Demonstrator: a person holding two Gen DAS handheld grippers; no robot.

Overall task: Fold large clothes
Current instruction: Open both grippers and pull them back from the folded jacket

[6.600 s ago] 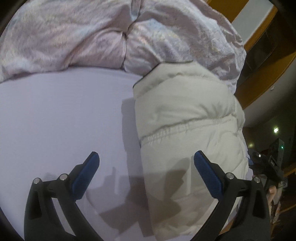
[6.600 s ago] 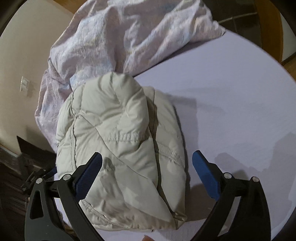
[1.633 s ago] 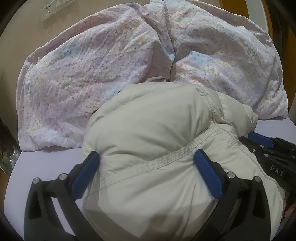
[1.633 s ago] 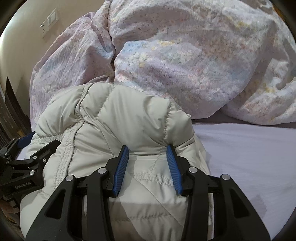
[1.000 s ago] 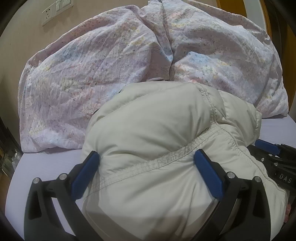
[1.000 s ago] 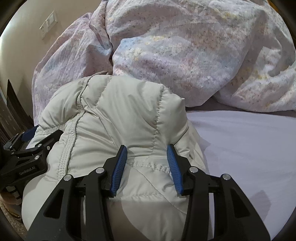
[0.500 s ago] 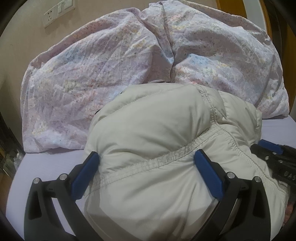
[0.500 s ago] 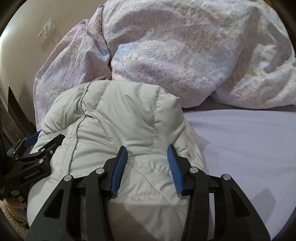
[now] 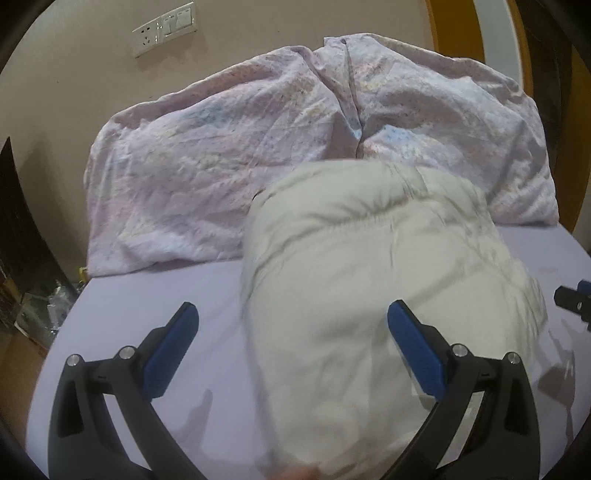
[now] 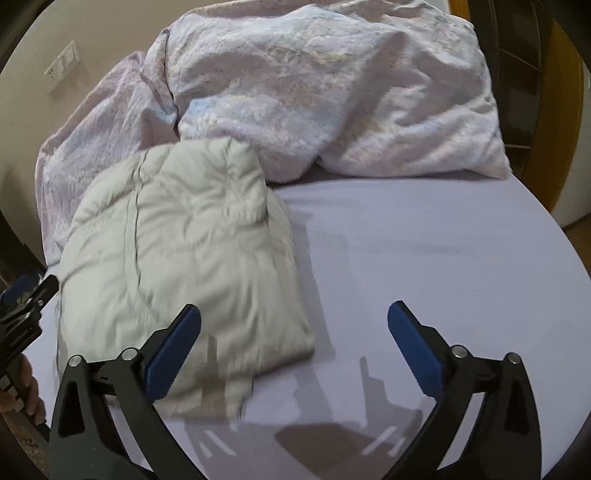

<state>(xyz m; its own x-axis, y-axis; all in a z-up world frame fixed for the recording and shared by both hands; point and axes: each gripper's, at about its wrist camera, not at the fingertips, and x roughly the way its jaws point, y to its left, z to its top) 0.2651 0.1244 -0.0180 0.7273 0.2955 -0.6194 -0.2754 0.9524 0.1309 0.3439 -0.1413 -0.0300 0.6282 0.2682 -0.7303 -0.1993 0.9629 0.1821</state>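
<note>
A folded cream puffer jacket (image 9: 373,280) lies as a bundle on the lilac bed sheet (image 9: 155,302). It also shows in the right wrist view (image 10: 184,251), left of centre. My left gripper (image 9: 291,332) is open and empty, just above the jacket's near left edge. My right gripper (image 10: 295,332) is open and empty, over the jacket's near right corner and bare sheet. The tip of the right gripper shows at the left wrist view's right edge, and the left gripper shows at the right wrist view's left edge.
A crumpled floral lilac duvet (image 9: 258,147) is heaped behind the jacket against the beige wall; it also shows in the right wrist view (image 10: 332,92). A wall socket plate (image 9: 166,27) is above it. Bare sheet (image 10: 424,258) lies right of the jacket. Wooden frames stand at far right.
My right gripper has let go of the jacket and opened wide. Both grippers have pulled back and up, so the jacket now lies free on the sheet.
</note>
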